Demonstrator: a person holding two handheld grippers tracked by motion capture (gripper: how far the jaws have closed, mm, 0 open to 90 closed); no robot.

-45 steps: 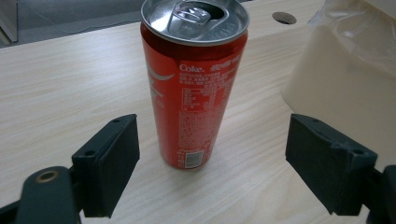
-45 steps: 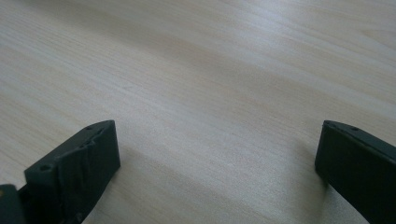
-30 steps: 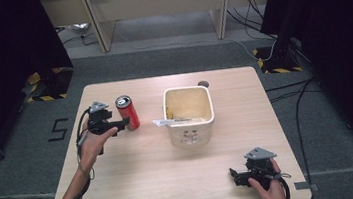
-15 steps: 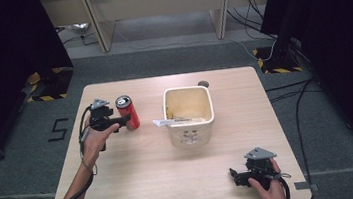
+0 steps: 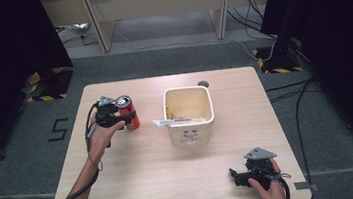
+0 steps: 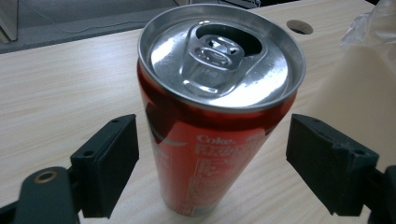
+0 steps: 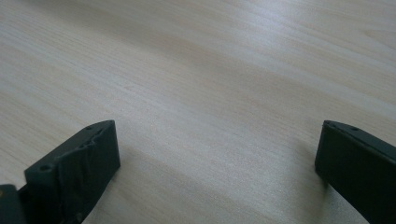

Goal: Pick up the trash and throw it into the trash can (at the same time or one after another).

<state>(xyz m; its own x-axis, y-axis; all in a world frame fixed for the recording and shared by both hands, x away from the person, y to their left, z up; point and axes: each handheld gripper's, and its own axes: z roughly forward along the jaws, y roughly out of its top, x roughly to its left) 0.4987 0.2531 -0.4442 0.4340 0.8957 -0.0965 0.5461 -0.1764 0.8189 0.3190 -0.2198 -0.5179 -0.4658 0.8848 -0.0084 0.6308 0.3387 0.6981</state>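
The can (image 6: 217, 107) stands upright on the table (image 5: 149, 183), red, its top already opened, and it sits right between the jaws of my left tongs (image 6: 224, 172). Those jaws are spread wide, one on each side of the can, with a clear gap on both sides, so I grip nothing. In the high view my left tongs (image 5: 125, 116) come at the can (image 5: 128, 112) from its left, my left hand (image 5: 102, 135) just behind them. Past the can, on its far side from my tongs, is the cream tub (image 5: 189, 114), near but apart, with a white wrapper (image 5: 167, 122) hanging over its near rim. Well away, at the table's near right corner, my right tongs (image 5: 234, 176) rest low over bare wood in my right hand (image 5: 268, 189). Their jaws are wide apart too, with just tabletop (image 7: 210, 93) between them.
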